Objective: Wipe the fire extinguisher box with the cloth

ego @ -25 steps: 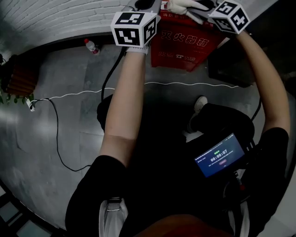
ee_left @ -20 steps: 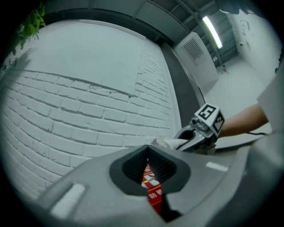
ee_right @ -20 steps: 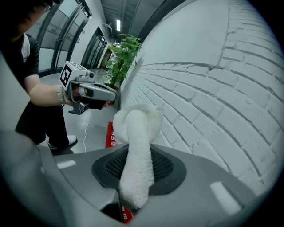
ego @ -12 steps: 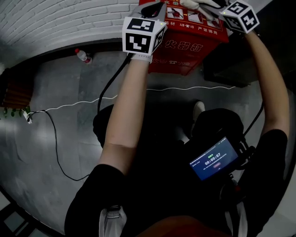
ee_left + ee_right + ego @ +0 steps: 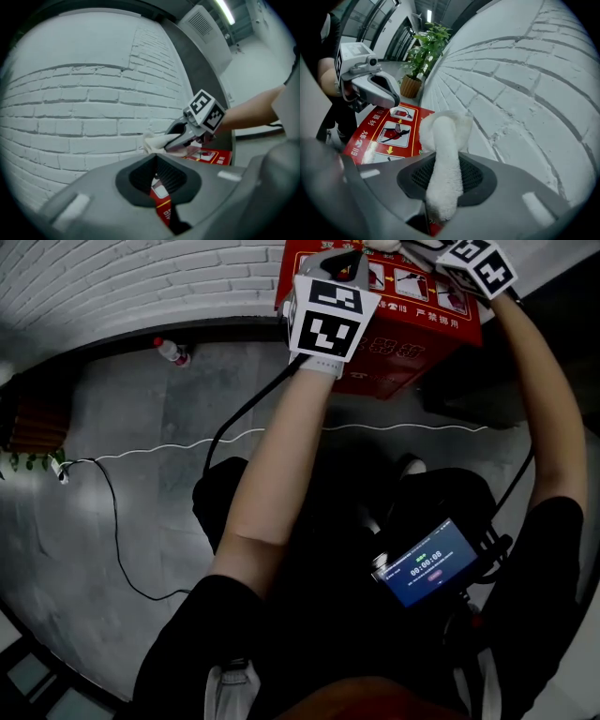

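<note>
**Left gripper swings in over the box top**

Since a second ago the left gripper (image 5: 161, 185) has moved across to hang above the fire extinguisher box (image 5: 412, 329), and the box sits fuller in the head view; its jaws are drawn together on nothing, with only a sliver of red lid showing between them; the right gripper (image 5: 443, 185) has its jaws clenched on the cloth (image 5: 443, 140), a white roll bulging past the tips over the lid's far edge, by the wall. I judge the wipe is only starting; next the cloth must be pressed flat and dragged across the printed lid, which lies free. The box stands on grey floor (image 5: 141, 484) against a white brick wall (image 5: 511, 93); a cable (image 5: 187, 448) trails nearby; a potted plant (image 5: 424, 47) stands further along.
</note>
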The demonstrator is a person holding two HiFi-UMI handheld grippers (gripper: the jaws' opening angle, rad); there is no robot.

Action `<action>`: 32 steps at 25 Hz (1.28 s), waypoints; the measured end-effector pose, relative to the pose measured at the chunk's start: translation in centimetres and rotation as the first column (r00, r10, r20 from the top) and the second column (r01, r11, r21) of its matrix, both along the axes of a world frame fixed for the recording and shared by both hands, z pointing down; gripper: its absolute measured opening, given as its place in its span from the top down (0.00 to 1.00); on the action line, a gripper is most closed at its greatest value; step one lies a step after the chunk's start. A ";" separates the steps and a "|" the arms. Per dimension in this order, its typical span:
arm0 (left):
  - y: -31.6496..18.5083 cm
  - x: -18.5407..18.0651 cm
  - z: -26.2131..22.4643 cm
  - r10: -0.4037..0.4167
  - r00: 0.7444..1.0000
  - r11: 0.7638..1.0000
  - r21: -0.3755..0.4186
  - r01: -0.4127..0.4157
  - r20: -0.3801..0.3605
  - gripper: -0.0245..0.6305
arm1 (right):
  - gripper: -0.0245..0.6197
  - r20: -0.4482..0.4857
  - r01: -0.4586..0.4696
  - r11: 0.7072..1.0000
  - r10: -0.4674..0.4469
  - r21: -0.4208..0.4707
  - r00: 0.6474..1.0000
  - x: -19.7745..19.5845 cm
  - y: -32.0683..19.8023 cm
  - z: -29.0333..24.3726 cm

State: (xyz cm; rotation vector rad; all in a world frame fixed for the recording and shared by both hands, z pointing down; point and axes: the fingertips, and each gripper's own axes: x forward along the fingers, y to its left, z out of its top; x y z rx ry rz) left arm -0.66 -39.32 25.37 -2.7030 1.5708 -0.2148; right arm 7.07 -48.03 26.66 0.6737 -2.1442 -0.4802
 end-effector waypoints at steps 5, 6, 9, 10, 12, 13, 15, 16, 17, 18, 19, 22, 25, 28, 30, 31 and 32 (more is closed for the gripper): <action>0.4 0.5 -0.5 -0.042 0.999 0.999 -0.025 0.041 -0.029 0.96 | 0.81 -0.097 0.042 0.999 -0.042 -0.002 0.994 -0.2 0.5 2.0; 0.6 0.6 -0.5 -0.048 0.998 0.999 -0.025 0.047 -0.032 0.96 | 0.81 -0.103 0.050 0.999 -0.050 -0.003 0.993 -0.4 0.7 2.1; 1.6 0.7 -0.2 -0.067 0.997 0.997 -0.037 0.065 -0.036 0.96 | 0.81 -0.107 0.067 0.998 -0.068 -0.013 0.992 -0.7 1.5 2.4; 2.1 0.9 -0.2 -0.069 0.997 0.997 -0.038 0.068 -0.032 0.96 | 0.81 -0.104 0.071 0.997 -0.073 -0.019 0.992 -0.7 1.9 2.5; 3.2 1.4 -0.6 -0.063 0.998 0.998 -0.026 0.062 -0.026 0.96 | 0.81 -0.099 0.088 0.996 -0.090 -0.029 0.991 -0.7 3.5 2.4; 3.8 1.7 -0.7 -0.057 0.998 0.998 -0.020 0.056 -0.021 0.96 | 0.81 -0.096 0.101 0.994 -0.104 -0.039 0.990 -0.9 4.7 2.4; 5.1 2.1 -0.5 -0.048 0.999 0.999 -0.016 0.048 -0.004 0.96 | 0.81 -0.093 0.121 0.991 -0.125 -0.053 0.988 -1.3 7.2 2.5; 5.5 2.2 -0.2 -0.047 0.999 0.999 -0.018 0.047 0.006 0.96 | 0.81 -0.091 0.125 0.991 -0.130 -0.057 0.987 -1.5 8.5 2.5; 6.0 2.3 0.0 -0.047 0.999 0.999 -0.022 0.047 0.013 0.96 | 0.81 -0.089 0.128 0.990 -0.133 -0.058 0.987 -1.6 9.8 2.5; 6.3 2.4 0.1 -0.045 0.999 0.999 -0.024 0.046 0.016 0.96 | 0.81 -0.088 0.132 0.990 -0.136 -0.056 0.987 -1.7 10.8 2.5; 6.5 2.6 0.1 -0.043 0.999 0.999 -0.021 0.043 0.017 0.96 | 0.81 -0.088 0.137 0.989 -0.141 -0.052 0.986 -1.7 11.8 2.5; 6.8 3.2 -0.4 -0.032 0.999 0.999 0.002 0.032 0.028 0.96 | 0.81 -0.093 0.159 0.986 -0.163 -0.050 0.982 -1.5 14.1 2.8; 7.5 3.8 -0.3 -0.006 1.000 1.000 -0.003 0.006 0.011 0.96 | 0.81 -0.107 0.173 0.982 -0.180 -0.075 0.978 -1.3 16.2 3.7; 8.1 4.4 -1.1 0.020 0.999 1.000 -0.021 -0.021 -0.026 0.96 | 0.81 -0.113 0.171 0.983 -0.179 -0.073 0.977 -0.8 17.4 3.7; 8.0 4.5 -1.6 0.019 0.999 1.000 -0.008 -0.019 -0.036 0.96 | 0.80 -0.086 0.164 0.985 -0.169 -0.058 0.982 -0.1 17.5 3.1; 7.9 4.6 -1.8 0.019 0.999 1.000 0.004 -0.019 -0.039 0.96 | 0.80 -0.070 0.156 0.986 -0.160 -0.052 0.985 0.4 17.5 2.7; 7.9 4.9 -2.1 0.023 0.999 1.000 0.015 -0.022 -0.042 0.96 | 0.80 -0.055 0.144 0.988 -0.147 -0.046 0.988 1.0 17.2 2.2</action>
